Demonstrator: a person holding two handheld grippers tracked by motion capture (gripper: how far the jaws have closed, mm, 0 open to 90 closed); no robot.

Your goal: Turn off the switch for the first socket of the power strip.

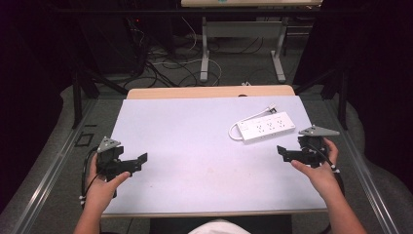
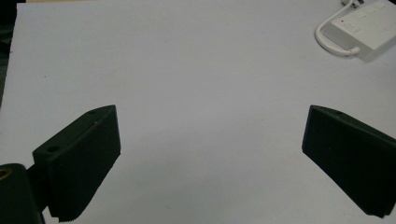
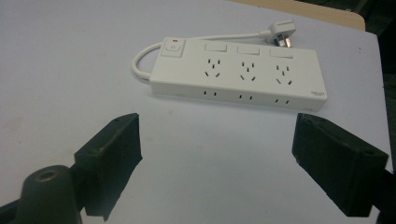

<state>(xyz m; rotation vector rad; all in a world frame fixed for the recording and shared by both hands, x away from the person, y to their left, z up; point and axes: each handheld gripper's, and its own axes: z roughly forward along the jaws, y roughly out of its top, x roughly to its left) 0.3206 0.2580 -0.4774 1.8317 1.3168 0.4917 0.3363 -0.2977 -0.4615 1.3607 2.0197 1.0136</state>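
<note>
The right gripper (image 1: 283,152) is hovering near the right edge of the table (image 1: 185,146), held in the person's right hand (image 1: 319,170); its jaws are standing wide apart and nothing is lying between them. In the right gripper view the same right gripper (image 3: 217,158) is looking over bare table toward the white power strip (image 3: 240,74); the strip is lying flat just ahead of the jaws, near but not touching them, with its long side turned across the view. In the high view the power strip (image 1: 267,127) is resting on the right part of the table, just beyond and slightly to the left of the right gripper; its white cord (image 1: 238,127) is making a loop at the left end of the strip and is running behind it to the plug (image 1: 271,108), which is lying on the table at the far side. The red mark beside the switch on the strip is small, so I cannot tell if it is a lamp or only a print.

The left gripper (image 1: 138,162) is being held in the left hand (image 1: 103,187) at the left side of the table, well apart from the strip; its jaws are also standing wide open and are gripping nothing. In the left gripper view the left gripper (image 2: 210,163) is pointing over empty white surface, and the power strip (image 2: 362,28) is appearing far off in the upper right corner.
</note>
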